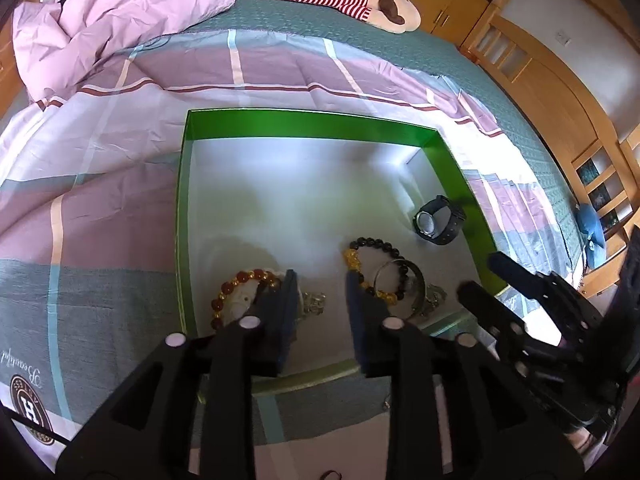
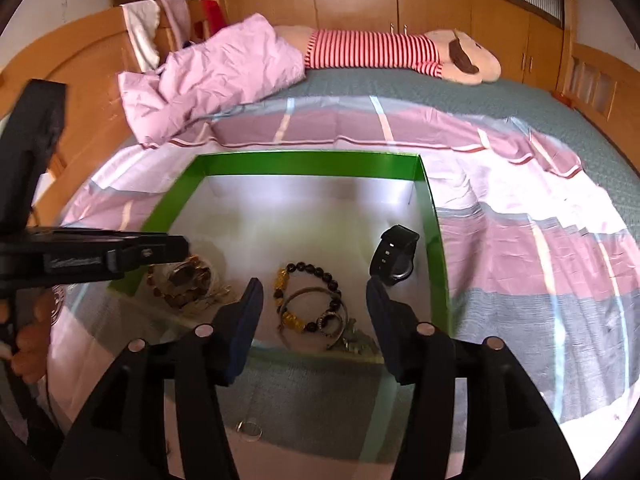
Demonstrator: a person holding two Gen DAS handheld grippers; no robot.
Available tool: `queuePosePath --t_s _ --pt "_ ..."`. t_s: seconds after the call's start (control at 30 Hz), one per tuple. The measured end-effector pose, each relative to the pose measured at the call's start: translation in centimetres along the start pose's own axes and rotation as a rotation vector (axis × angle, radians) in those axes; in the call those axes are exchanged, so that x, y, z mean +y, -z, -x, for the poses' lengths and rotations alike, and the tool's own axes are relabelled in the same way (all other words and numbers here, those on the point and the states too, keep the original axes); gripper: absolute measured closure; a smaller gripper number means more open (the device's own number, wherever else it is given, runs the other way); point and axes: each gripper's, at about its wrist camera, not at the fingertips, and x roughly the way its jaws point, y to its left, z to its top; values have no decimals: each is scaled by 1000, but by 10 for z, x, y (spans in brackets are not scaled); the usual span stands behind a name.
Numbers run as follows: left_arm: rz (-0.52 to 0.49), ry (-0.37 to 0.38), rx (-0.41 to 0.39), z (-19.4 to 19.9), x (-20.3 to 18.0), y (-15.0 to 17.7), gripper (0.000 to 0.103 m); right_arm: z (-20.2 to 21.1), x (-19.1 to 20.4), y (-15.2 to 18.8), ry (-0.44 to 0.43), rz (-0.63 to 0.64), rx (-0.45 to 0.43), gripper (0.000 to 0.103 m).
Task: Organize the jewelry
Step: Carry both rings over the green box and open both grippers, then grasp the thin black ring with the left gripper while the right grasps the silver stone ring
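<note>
A green-walled box (image 1: 308, 124) (image 2: 308, 168) with a pale floor lies on the bed. Inside lie an amber bead bracelet (image 1: 240, 284) (image 2: 180, 276), a black-and-yellow bead bracelet (image 1: 374, 264) (image 2: 308, 296) over a silver bangle (image 1: 412, 280) (image 2: 316, 312), and a black watch (image 1: 438, 218) (image 2: 394, 256). My left gripper (image 1: 322, 276) is open and empty above the box's near edge, between the two bracelets. My right gripper (image 2: 314, 284) is open and empty, its fingers on either side of the black-and-yellow bracelet. It shows in the left wrist view (image 1: 480, 276) at the right.
A checked pink, grey and white sheet (image 2: 520, 240) covers the bed. A crumpled pink quilt (image 2: 208, 84) and a striped plush toy (image 2: 400, 54) lie at the far side. Wooden cupboards (image 1: 552, 80) stand beyond. A small ring (image 2: 250, 428) lies on the sheet in front of the box.
</note>
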Motion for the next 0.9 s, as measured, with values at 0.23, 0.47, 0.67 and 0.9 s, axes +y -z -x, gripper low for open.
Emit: queuePosePath --t_s 0.23,0.47,0.67,0.9 --pt "-78 -49 72 19 -18 49 68 -1 25 54 -100 106 121 50" --pt "-60 -48 166 19 -11 123 67 -41 52 84 -75 178 235 59" --pt "-67 -45 211 8 -15 146 66 -46 52 90 -62 174 271 82" --pt "-126 -87 252 -6 -27 160 69 -37 39 98 -52 153 276 82"
